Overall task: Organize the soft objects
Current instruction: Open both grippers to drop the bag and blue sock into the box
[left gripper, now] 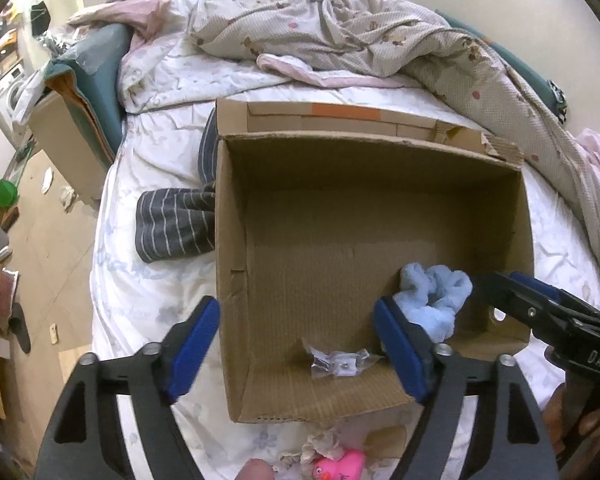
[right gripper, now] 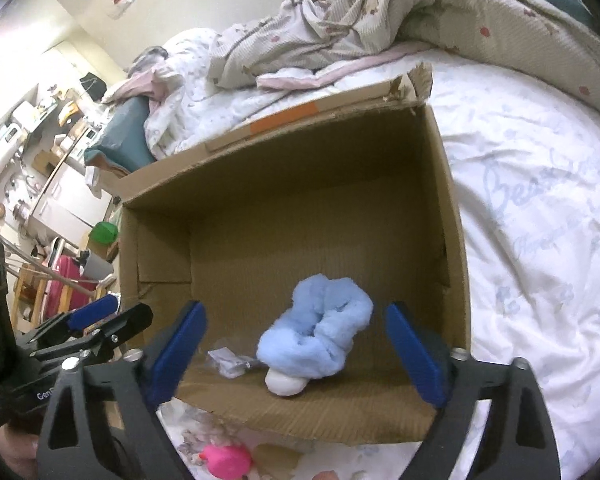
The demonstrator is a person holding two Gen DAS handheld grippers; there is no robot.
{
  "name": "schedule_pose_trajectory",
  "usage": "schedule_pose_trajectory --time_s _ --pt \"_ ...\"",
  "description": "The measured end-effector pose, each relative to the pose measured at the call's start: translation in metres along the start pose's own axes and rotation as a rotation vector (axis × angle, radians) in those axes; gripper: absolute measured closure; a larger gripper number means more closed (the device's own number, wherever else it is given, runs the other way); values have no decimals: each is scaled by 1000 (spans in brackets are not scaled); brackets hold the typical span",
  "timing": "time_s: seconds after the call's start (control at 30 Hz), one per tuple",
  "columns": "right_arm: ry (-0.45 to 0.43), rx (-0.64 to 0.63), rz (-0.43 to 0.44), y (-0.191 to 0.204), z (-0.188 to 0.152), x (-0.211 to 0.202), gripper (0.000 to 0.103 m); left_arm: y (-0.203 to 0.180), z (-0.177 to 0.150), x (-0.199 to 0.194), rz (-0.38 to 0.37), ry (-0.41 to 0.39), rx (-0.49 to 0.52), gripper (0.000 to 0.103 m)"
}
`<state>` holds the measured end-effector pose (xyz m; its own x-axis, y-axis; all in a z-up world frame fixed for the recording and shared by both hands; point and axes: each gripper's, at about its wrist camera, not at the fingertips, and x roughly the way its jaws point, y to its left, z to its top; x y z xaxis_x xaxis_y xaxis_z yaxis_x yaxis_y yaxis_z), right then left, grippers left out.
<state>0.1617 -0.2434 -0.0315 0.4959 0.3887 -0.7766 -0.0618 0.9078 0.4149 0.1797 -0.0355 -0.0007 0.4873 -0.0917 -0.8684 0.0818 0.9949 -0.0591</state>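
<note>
Lying beside the box (left gripper: 236, 216) — striped cloth (left gripper: 176, 224); hidden from right wrist.

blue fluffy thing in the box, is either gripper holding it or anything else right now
Nothing is held. The blue fluffy thing lies loose on the cardboard box floor; left gripper and right gripper are both open.

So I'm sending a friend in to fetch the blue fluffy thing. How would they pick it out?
Start at the open cardboard box on the white bedsheet. Inside, near the front wall, lies the blue fluffy thing, partly over a small white ball. Its only other neighbour in the box is a crumpled clear plastic wrapper; nothing else there is pale blue and plush.
</note>
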Motion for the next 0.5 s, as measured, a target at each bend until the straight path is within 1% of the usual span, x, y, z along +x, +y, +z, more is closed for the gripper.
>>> schedule_pose_trajectory --time_s 0.1,0.2,0.27,0.37,0.5 --pt "-11 -8 4 2 -2 -7 4 4 -2 -7 5 -18 -20 8" --pt "-13 -15 6 4 -4 -13 4 9 -4 -10 -26 -11 -43 6" --pt "-14 -23 0 4 -6 -16 4 12 -5 -13 -22 -19 -49 6" --pt "-16 -29 -3 5 -11 -23 4 17 -9 -19 -17 -29 -63 2" --pt "-9 -31 8 7 -16 -31 4 20 -16 -23 -22 -22 -74 1"
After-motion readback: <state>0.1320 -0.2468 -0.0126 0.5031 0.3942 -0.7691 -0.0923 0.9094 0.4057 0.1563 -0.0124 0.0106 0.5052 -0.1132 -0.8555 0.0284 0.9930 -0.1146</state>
